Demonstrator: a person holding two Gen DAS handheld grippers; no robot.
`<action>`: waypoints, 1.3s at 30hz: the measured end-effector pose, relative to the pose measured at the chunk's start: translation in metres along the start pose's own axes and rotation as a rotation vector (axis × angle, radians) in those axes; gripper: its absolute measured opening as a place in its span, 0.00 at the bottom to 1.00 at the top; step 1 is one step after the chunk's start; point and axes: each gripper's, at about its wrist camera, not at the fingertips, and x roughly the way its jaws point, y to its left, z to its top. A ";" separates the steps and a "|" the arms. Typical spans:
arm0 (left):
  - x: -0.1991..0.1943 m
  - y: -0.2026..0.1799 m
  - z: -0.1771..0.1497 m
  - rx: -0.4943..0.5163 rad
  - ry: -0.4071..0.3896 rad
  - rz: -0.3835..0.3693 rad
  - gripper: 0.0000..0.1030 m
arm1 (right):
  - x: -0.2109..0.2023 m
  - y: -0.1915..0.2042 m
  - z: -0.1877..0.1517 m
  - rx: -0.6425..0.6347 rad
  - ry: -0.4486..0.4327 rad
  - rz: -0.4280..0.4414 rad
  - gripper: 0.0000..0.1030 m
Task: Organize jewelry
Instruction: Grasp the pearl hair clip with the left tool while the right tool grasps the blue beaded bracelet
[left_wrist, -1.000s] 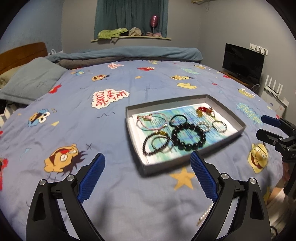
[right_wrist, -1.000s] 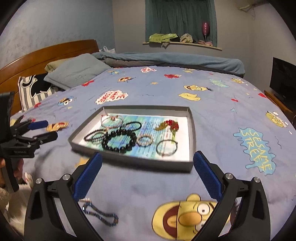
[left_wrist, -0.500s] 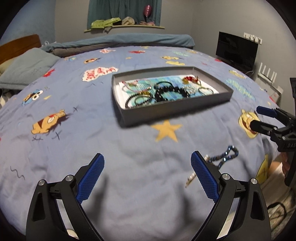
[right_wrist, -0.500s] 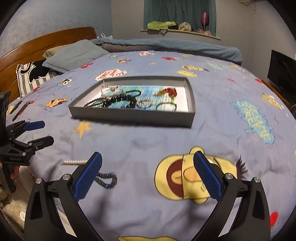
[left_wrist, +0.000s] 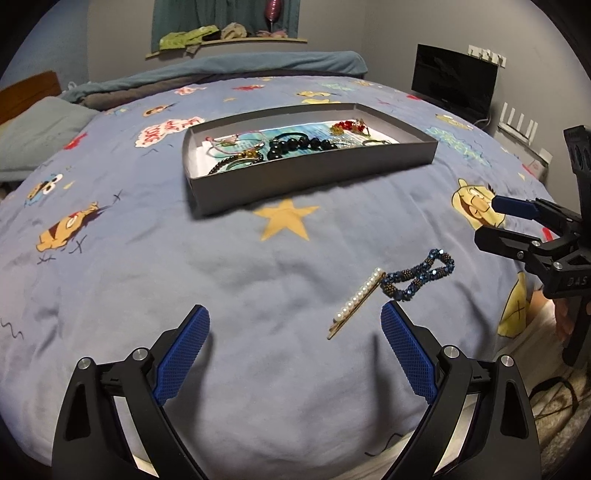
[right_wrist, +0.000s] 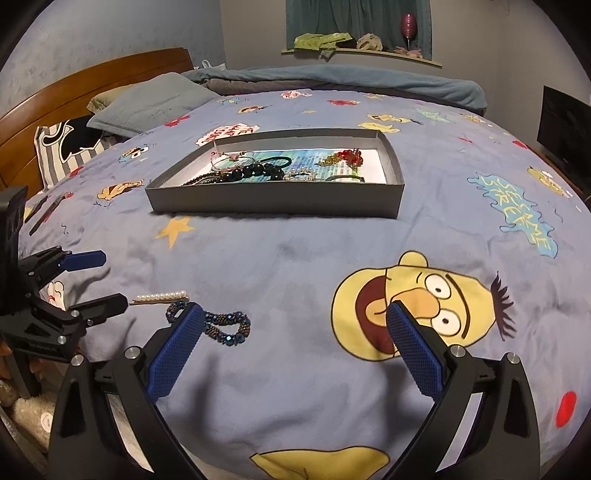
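A grey tray (left_wrist: 314, 170) on the bed holds several bracelets, among them a black bead bracelet (left_wrist: 295, 146) and a red piece (left_wrist: 345, 126). It also shows in the right wrist view (right_wrist: 273, 201). A pearl hair clip (left_wrist: 357, 299) and a blue beaded bracelet (left_wrist: 419, 278) lie loose on the bedsheet near the bed's front edge. My left gripper (left_wrist: 295, 328) is open and empty, just left of the clip. My right gripper (right_wrist: 295, 325) is open and empty; its left finger overlaps the blue bracelet (right_wrist: 225, 325) beside the clip (right_wrist: 160, 296).
The bed has a blue cartoon-print sheet (left_wrist: 147, 258). Pillows (right_wrist: 147, 103) and a wooden headboard (right_wrist: 92, 85) are at the left. A TV (left_wrist: 454, 83) stands at the right. Each gripper appears in the other's view, the right (left_wrist: 517, 229) and the left (right_wrist: 85, 280).
Both grippers have pulled back and dropped lower towards the bed's front edge. The tray now sits farther off, and the pearl clip and blue bracelet have come into view close to the fingers.
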 end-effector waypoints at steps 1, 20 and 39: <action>0.000 0.000 0.000 0.002 0.000 0.004 0.91 | 0.000 0.001 -0.001 0.001 0.000 0.001 0.95; 0.007 -0.009 -0.003 0.047 0.029 -0.090 0.47 | 0.011 0.012 -0.007 0.005 0.078 0.116 0.35; 0.023 -0.025 0.001 0.135 0.061 -0.145 0.21 | 0.026 0.016 -0.006 0.010 0.140 0.159 0.20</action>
